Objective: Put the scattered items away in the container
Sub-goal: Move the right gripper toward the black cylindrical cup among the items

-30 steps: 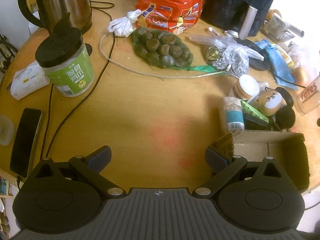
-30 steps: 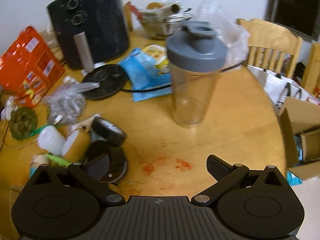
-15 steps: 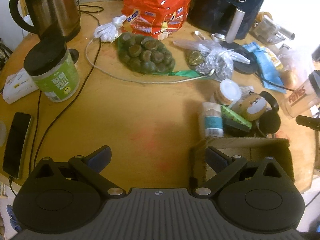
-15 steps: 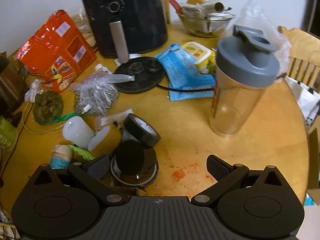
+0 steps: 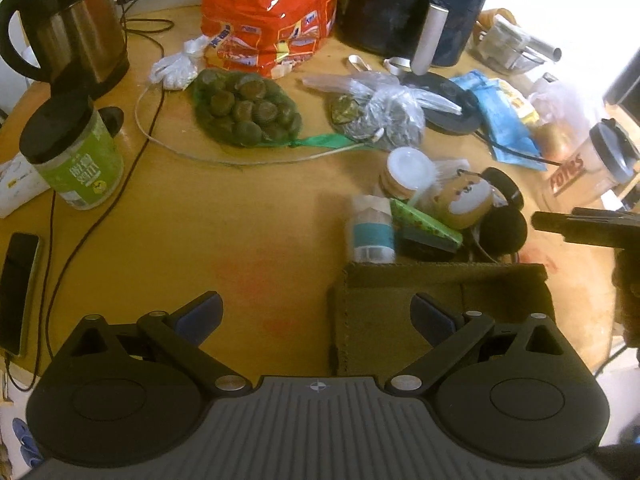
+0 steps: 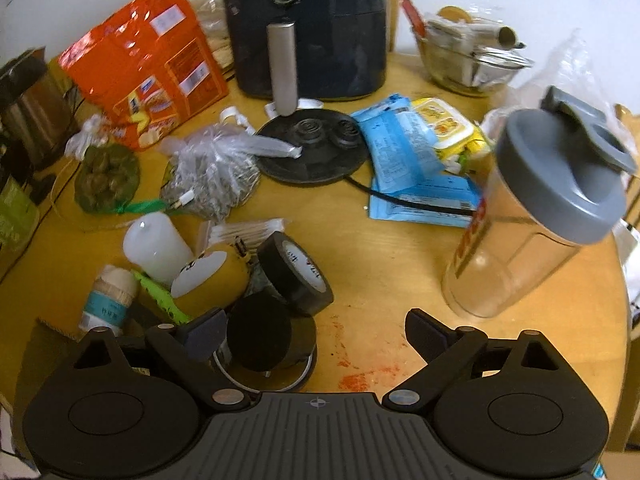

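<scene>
**Both grippers over a crowded round table, jaws apart**

The wooden table (image 5: 168, 216) is round, and its near edge curves under both cameras. Open room lies in two patches: a bare stretch at the near middle of the left wrist view, between a black cable (image 5: 86, 236) and the cardboard box (image 5: 440, 280), and a stained bare patch at the near right in the right wrist view, in front of the shaker bottle (image 6: 536, 216). The far edge is walled off by a kettle (image 5: 76, 28), an orange snack bag (image 5: 268, 12) and a black air fryer (image 6: 308, 24).

The box sits at the table's near right edge, open side up. Just beyond its far wall lies the scattered heap: a small bottle with a teal label (image 5: 372, 228), a green packet (image 5: 424, 220), a white-lidded jar (image 5: 408, 168), a roll of black tape (image 6: 296, 276) and a round black item (image 6: 260, 332).

The left gripper (image 5: 316, 312) tilts steeply down, released, with nothing between its fingers; its right finger overlaps the box. The right gripper (image 6: 316, 332) also points down at the heap; its jaws stand wide and are closing, with the round black item just inside the left finger, not pressed.

The shaker reads "Fotes" or similar in red; a green jar (image 5: 76, 160) at the left edge carries characters too small to read.
</scene>
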`<state>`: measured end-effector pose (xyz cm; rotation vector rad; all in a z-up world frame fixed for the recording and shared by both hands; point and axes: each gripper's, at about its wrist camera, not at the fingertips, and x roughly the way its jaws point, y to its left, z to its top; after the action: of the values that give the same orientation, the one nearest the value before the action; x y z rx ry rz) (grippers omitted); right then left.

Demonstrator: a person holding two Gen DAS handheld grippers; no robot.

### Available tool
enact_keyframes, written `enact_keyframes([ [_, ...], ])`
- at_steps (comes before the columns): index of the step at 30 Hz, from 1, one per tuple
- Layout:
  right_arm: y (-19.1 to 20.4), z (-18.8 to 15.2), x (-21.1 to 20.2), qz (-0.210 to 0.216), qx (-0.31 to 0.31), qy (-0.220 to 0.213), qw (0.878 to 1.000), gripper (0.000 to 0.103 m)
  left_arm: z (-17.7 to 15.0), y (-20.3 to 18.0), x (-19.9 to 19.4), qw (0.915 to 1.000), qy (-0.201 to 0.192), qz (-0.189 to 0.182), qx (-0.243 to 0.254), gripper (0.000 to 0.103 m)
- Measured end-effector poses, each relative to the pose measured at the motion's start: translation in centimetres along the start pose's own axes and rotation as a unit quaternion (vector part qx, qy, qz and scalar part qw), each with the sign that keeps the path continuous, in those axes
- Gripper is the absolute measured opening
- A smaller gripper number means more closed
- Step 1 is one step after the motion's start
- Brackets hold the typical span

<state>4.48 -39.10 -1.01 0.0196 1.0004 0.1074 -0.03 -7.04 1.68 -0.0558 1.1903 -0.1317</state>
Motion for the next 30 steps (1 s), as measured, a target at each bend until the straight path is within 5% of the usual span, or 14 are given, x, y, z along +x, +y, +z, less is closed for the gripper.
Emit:
enact_keyframes([
  [10, 1.3, -0.2, 2.3, 0.030, -0.013, 0.036, 0.999, 0.086, -0.6, 0.0, -0.3, 0.9994, 0.003, -0.002, -0.035, 0.102],
  [30, 2.9, 0.2, 6.9, 0.021, -0.011, 0.097, 0.995, 0.074, -2.4, 2.0, -0.7, 0.9962, -0.007, 0.029, -0.081, 0.102],
])
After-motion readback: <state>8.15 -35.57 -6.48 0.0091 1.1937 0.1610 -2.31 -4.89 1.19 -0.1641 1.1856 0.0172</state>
